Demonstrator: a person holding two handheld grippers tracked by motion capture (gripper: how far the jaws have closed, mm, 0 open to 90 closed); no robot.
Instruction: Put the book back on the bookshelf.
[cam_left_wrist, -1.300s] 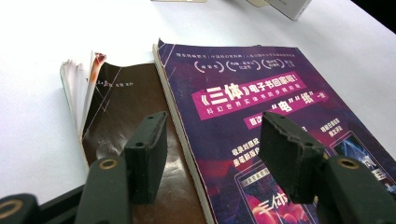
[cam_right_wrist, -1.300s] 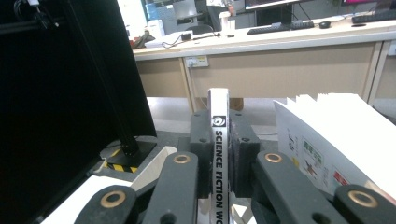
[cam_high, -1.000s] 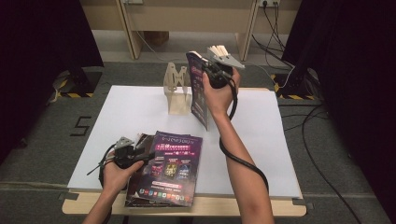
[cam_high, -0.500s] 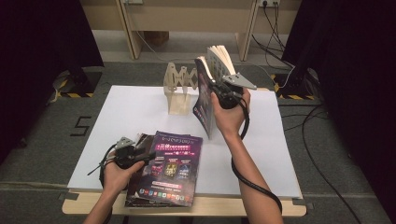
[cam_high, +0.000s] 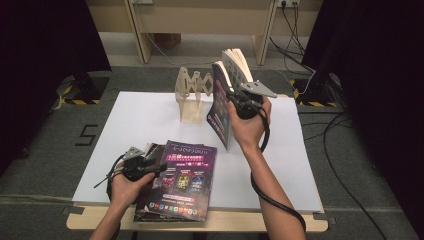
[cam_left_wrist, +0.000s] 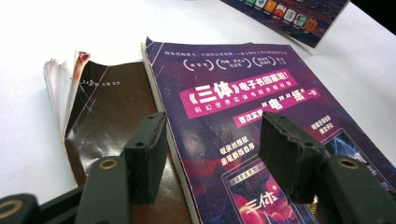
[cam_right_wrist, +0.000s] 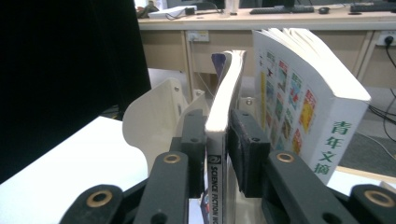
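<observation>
On a white tabletop (cam_high: 150, 120) in a grey-carpeted room with black curtains, our right tongs (cam_high: 236, 102), jaws just opening, hold a thin purple-covered magazine (cam_high: 220, 107) upright, spine down, long axis vertical, beside the cream accordion rack (cam_high: 192, 97); our left tongs (cam_high: 161, 167) gape over a flat purple magazine (cam_high: 185, 182).

I see a glossy purple paperback (cam_left_wrist: 261, 135) lying on a matt brown cover (cam_left_wrist: 107, 126) with creases, its paper pages fanned. My counter (cam_high: 145, 125) wears smooth white matt sheeting. The rack (cam_high: 192, 97) looks like pale smooth plastic. My left claw (cam_left_wrist: 212, 156) has rough black pads.
</observation>
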